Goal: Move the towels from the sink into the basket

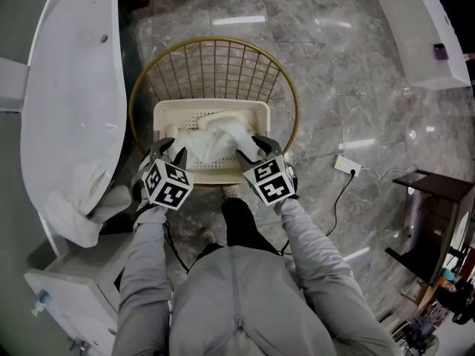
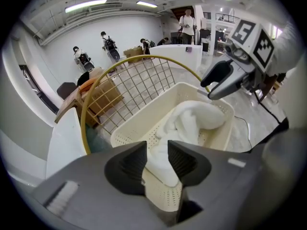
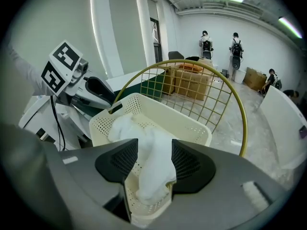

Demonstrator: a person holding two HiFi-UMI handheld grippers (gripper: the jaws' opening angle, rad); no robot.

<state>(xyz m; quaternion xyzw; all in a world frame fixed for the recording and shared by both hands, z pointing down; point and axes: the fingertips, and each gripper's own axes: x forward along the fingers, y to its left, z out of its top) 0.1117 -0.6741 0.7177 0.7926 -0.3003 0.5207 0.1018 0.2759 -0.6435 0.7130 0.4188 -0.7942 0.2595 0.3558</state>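
A white towel (image 1: 215,139) lies bunched in the cream perforated basket (image 1: 167,113), which sits inside a gold wire basket (image 1: 215,50). My left gripper (image 1: 174,154) hangs over the towel's left end and my right gripper (image 1: 249,153) over its right end, both at the basket's near rim. In the left gripper view the towel (image 2: 192,119) runs between the parted jaws of the left gripper (image 2: 156,162), loose. In the right gripper view the towel (image 3: 124,128) hangs between the open jaws of the right gripper (image 3: 154,163) with a gap beside it. Another white towel (image 1: 82,199) drapes over the sink's (image 1: 74,87) near edge.
The white oval sink stands left of the baskets on a grey marble floor. A white cabinet (image 1: 67,288) is at lower left. A power strip (image 1: 346,166) with a cable lies on the floor to the right, with a dark stand (image 1: 434,213) beyond it. Several people stand far off.
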